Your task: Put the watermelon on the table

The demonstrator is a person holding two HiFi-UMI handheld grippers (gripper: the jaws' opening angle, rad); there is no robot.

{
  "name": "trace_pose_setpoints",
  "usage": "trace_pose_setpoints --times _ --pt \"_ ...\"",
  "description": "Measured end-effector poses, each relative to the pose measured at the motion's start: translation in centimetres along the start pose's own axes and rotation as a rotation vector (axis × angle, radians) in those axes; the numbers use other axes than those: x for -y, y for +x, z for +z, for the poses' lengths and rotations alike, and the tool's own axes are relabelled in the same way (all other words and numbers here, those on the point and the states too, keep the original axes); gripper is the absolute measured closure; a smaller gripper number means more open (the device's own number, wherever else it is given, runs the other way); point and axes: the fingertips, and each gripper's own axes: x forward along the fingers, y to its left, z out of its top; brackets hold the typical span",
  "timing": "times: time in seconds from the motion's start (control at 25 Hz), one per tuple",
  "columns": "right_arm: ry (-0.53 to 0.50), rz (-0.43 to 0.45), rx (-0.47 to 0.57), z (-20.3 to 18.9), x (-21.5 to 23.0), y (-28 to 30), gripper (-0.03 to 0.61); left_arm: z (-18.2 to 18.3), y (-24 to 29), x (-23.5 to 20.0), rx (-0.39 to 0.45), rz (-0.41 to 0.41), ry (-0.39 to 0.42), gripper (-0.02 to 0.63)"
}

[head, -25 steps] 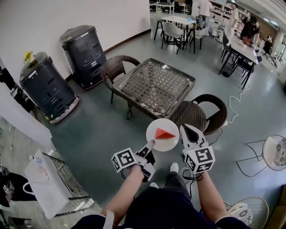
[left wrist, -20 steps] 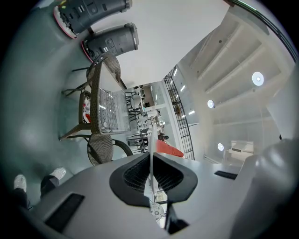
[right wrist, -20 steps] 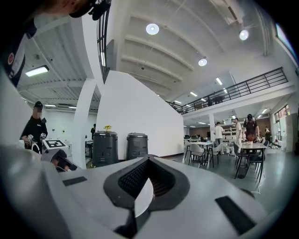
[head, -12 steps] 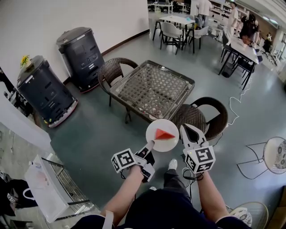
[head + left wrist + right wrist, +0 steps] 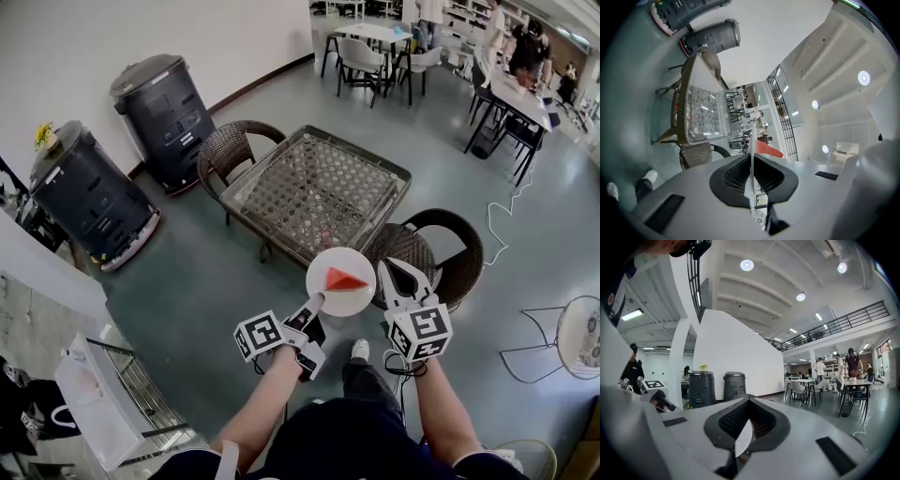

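A red triangular watermelon wedge [image 5: 345, 279] lies on a round white plate [image 5: 328, 262], and the plate is carried in the air between two claws. The landmark is the square wicker-framed, glass-topped surface [image 5: 319, 187]. From the head view, the plate hangs at that surface's near corner, on the person's side, and its far rim overlaps the corner's edge in the picture. The wedge is not on the surface.

The left claw [image 5: 317, 302] grips the plate's rim on the side away from the surface. Its jaws are nearly together, and the left gripper view shows the thin white edge pinched between the black pads, with the red wedge just past them. The right claw [image 5: 386, 277] is at the plate's right rim, just off the same near corner. In the right gripper view a sliver of the white plate sits in the narrow gap between its jaws, which are closed on it.

A brown wicker chair [image 5: 441, 248] stands beside the surface's near-right side, close under the right claw, and another brown wicker chair [image 5: 230, 145] stands at the surface's far-left side. Two tall dark grey bins [image 5: 164, 108] stand well to the left of the surface, against the white wall.
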Motion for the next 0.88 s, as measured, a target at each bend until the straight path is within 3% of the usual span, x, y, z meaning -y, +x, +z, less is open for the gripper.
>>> trace_pose_setpoints --times 0.88 --pt "0.053 0.086 0.021 1.0 13.1 12.1 0.577 6.9 14.5 0.2 0.082 0.071 0.024 0.597"
